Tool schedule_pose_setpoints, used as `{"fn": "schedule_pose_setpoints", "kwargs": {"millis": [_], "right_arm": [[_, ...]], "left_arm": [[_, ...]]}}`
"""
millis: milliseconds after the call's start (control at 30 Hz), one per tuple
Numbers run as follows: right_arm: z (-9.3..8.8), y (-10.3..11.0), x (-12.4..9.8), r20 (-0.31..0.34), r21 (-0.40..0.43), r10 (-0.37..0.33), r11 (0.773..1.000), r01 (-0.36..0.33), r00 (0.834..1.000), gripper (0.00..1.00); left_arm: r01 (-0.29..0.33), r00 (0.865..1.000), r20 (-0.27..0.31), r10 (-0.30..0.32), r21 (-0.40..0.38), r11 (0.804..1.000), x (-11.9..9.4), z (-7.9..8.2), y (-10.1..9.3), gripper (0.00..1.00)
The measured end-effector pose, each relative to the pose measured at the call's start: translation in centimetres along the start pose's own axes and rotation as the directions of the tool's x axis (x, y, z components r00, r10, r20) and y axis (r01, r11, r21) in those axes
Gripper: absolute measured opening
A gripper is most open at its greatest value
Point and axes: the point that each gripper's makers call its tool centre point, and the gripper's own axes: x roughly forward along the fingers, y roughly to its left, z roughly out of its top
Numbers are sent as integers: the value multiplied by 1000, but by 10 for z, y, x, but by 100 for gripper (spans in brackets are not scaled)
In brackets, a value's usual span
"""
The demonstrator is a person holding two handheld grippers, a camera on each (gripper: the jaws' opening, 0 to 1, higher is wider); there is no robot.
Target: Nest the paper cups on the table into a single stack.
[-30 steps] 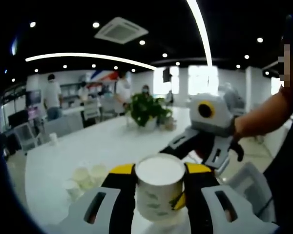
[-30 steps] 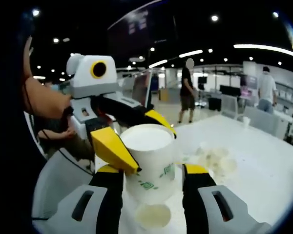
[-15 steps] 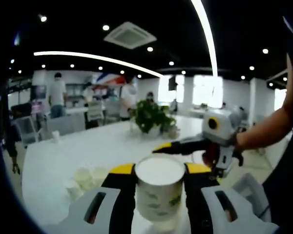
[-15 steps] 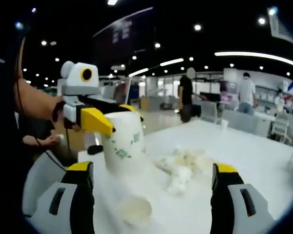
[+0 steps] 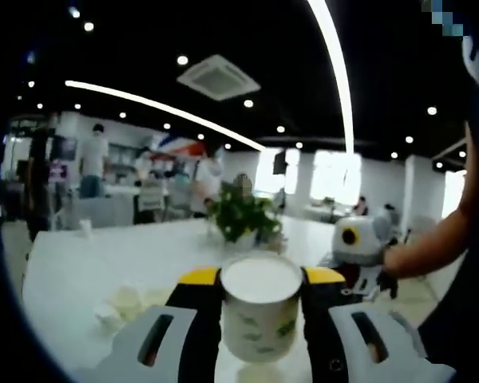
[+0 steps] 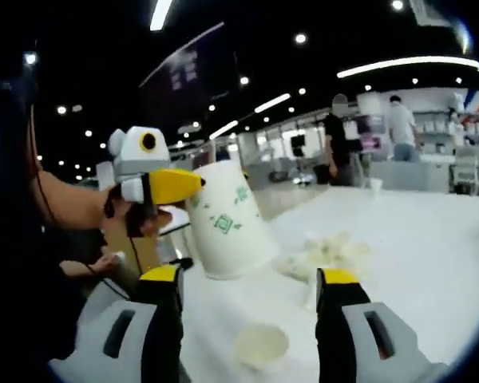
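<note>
- the left gripper (image 5: pixel 259 319) has its fingers clenched on a paper cup (image 5: pixel 261 315), held upright above the white bench (image 5: pixel 104 255).
- the right gripper (image 6: pixel 251 291) has its fingers released and holds nothing; a single cup (image 6: pixel 261 345) lies on the bench just ahead of it.
- more loose cups (image 6: pixel 323 249) sit clustered farther off, so the stacking looks barely begun, with most cups left to nest.

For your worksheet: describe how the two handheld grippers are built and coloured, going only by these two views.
Each gripper, left gripper and right gripper, has two black jaws capped with yellow pads, rising from light grey housings with dark slots. In the right gripper view, the left one shows a white-grey body and a yellow fingertip. A thin dark cable runs along the person's arm.
</note>
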Motion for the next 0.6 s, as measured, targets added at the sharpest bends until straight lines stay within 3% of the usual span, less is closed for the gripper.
{"fn": "schedule_pose_setpoints", "kwargs": {"millis": [400, 600], "right_arm": [[24, 20, 1, 48, 15, 60, 998, -61, 997, 47], [24, 24, -3, 41, 36, 93, 995, -94, 995, 41]], "left_arm": [[11, 997, 74, -6, -71, 997, -7, 12, -1, 37], [23, 993, 118, -10, -109, 994, -10, 19, -3, 37]]}}
